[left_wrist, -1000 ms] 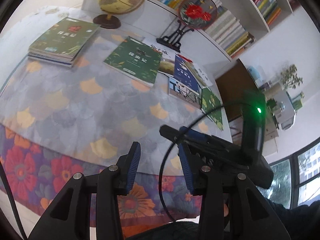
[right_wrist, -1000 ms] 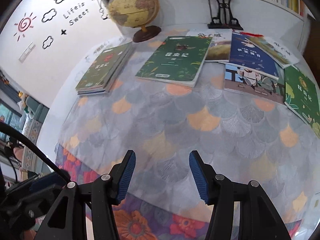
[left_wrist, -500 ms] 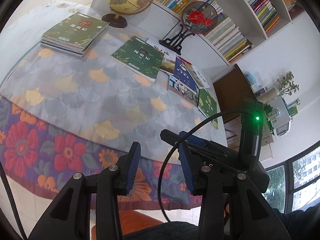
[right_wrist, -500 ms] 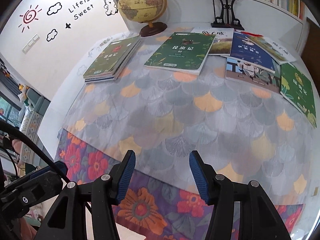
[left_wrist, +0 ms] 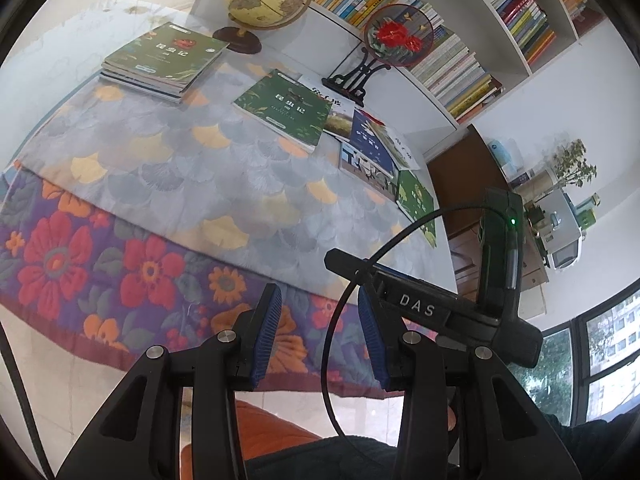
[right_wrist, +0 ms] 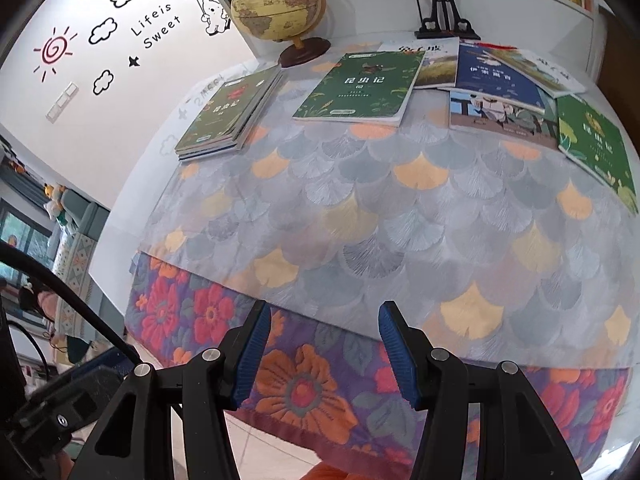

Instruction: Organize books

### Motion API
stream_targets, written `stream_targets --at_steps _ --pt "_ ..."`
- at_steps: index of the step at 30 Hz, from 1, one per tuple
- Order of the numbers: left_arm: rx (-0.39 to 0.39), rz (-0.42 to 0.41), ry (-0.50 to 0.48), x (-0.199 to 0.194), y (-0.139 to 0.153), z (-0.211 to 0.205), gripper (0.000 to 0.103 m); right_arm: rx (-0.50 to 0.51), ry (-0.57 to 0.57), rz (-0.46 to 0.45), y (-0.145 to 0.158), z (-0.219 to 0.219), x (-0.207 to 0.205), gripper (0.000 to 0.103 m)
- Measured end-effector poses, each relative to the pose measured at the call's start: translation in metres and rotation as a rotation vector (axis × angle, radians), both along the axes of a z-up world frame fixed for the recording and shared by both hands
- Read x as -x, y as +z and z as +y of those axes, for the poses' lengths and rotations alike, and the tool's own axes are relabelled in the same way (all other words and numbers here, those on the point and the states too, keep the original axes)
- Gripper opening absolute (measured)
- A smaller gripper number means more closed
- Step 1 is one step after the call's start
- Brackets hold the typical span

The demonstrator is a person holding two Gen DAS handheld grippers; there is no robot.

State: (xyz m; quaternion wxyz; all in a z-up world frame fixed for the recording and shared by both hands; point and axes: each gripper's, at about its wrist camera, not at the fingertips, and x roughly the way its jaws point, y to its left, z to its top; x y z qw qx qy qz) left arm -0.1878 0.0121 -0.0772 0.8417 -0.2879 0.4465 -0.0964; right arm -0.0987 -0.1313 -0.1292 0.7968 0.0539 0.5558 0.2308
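Stack [right_wrist: 230,114] lay left on the surface [right_wrist: 360,216]; single book [right_wrist: 362,86] centre; overlapped books [right_wrist: 500,84] right; globe [right_wrist: 278,6] behind, between stack and book.

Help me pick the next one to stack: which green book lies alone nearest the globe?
The single green book in the middle of the table, just in front of the globe. The other lone green book lies at the far right edge.

wall sticker [right_wrist: 156,26]: "lifeis sweet", black letters on the white wall
single green book [right_wrist: 362,84]: chinese title in white, with "02" below it
right gripper body [left_wrist: 416,306]: "das" in pale letters, seen from the left wrist
top book of the stack [right_wrist: 228,110]: same style of chinese title in white
blue book [right_wrist: 494,72]: white chinese characters, too small to read
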Motion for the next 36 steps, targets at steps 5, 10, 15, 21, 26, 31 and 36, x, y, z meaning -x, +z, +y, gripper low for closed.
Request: stream_targets --at_steps 5,10,15,21,26,31,36 --pt "-0.016 0.012 0.014 0.011 -0.003 0.002 0.037 -0.034 -0.002 0.009 -0.005 0.001 0.008 0.054" --pt "-0.033 0.012 0.010 0.014 -0.003 0.000 0.037 -0.056 -0.015 0.004 -0.006 -0.002 0.013 0.054" --pt "-0.040 0.027 -0.014 0.003 -0.007 -0.007 0.037 -0.067 -0.045 0.010 -0.010 -0.014 0.009 0.054" --pt "-0.049 0.050 -0.065 -0.035 -0.012 -0.023 0.037 -0.093 -0.115 0.027 -0.015 -0.042 -0.017 0.054" --pt "-0.044 0.063 -0.120 -0.081 -0.012 -0.043 0.037 -0.079 -0.175 0.042 -0.017 -0.073 -0.051 0.054" --pt "-0.058 0.079 -0.161 -0.123 -0.015 -0.060 0.037 -0.083 -0.242 0.052 -0.017 -0.108 -0.092 0.054" --pt "-0.049 0.104 -0.130 -0.162 -0.027 -0.051 0.037 -0.091 -0.257 0.051 -0.018 -0.129 -0.122 0.054"
